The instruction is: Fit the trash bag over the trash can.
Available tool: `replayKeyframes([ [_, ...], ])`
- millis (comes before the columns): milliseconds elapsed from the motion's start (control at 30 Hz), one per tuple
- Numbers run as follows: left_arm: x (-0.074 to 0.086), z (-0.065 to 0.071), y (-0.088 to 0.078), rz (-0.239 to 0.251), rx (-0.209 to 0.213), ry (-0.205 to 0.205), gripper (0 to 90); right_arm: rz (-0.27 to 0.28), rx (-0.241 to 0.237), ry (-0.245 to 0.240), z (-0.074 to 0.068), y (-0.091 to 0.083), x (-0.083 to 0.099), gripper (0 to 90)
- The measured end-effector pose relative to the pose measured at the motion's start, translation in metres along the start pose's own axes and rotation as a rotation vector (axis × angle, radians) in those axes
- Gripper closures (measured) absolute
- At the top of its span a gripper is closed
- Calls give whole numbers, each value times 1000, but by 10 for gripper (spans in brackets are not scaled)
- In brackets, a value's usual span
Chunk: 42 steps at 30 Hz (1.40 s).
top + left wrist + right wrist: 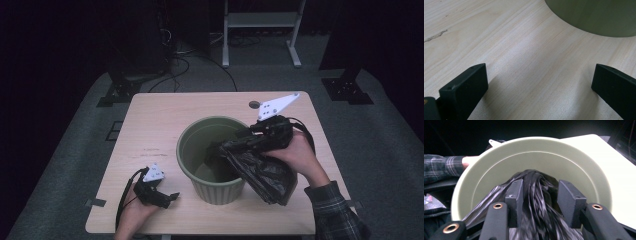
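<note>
Bag (534, 195) betw. right claw (539, 192) jaws

The green pot (214, 160) stands mid-table. Its mouth is partly blocked by the black bag (260, 167) draped over its right rim. Left of the pot, bare table (150, 130) gives free passage.

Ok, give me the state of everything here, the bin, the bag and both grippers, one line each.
Green bin: upright on the table, no liner fitted yet.
Black bag: crumpled, partly inside the bin, the rest draped over its rim.
Right gripper: part open, bag between the jaws.
Left gripper: open, empty, over the table.
</note>
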<state>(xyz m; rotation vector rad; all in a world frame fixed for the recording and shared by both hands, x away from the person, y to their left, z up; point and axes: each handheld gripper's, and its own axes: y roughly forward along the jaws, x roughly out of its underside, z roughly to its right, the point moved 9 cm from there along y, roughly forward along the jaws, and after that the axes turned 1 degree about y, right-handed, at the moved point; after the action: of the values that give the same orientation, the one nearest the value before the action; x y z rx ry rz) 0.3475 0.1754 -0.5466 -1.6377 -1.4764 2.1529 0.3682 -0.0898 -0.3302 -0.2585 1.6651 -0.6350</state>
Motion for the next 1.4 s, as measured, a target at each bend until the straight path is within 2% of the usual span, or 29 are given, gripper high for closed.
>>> replayKeyframes([
  [200,0,0,0,0,-1,0,0,13,16,10,1,-23,12,546],
  [333,0,0,0,0,-1,-1,0,22,10,21,0,-26,23,521],
  [400,0,0,0,0,-2,-1,0,22,11,19,0,-24,25,555],
  [433,0,0,0,0,-2,-1,0,15,20,15,1,-21,26,584],
  [500,0,0,0,0,-2,-1,0,-1,16,1,1,-16,28,741],
  [533,0,0,0,0,-2,-1,0,0,17,-5,2,-14,27,771],
  [567,0,0,0,0,-2,0,0,-1,22,-13,3,-12,26,840],
  [667,0,0,0,0,-2,-1,0,0,16,-21,5,-4,19,874],
  [933,0,0,0,0,-2,0,0,-64,5,-97,-1,38,-8,870],
  [1033,0,0,0,0,-2,0,0,-96,11,-123,-5,51,-12,780],
  [1067,0,0,0,0,-2,0,0,-87,8,-124,-6,52,-13,742],
  [1167,0,0,0,0,-2,-1,0,-42,4,-98,-5,41,-15,698],
  [1333,0,0,0,0,-2,0,0,30,42,-53,2,3,-11,636],
  [1400,0,0,0,0,-2,-1,0,56,41,-30,3,-13,-6,594],
])
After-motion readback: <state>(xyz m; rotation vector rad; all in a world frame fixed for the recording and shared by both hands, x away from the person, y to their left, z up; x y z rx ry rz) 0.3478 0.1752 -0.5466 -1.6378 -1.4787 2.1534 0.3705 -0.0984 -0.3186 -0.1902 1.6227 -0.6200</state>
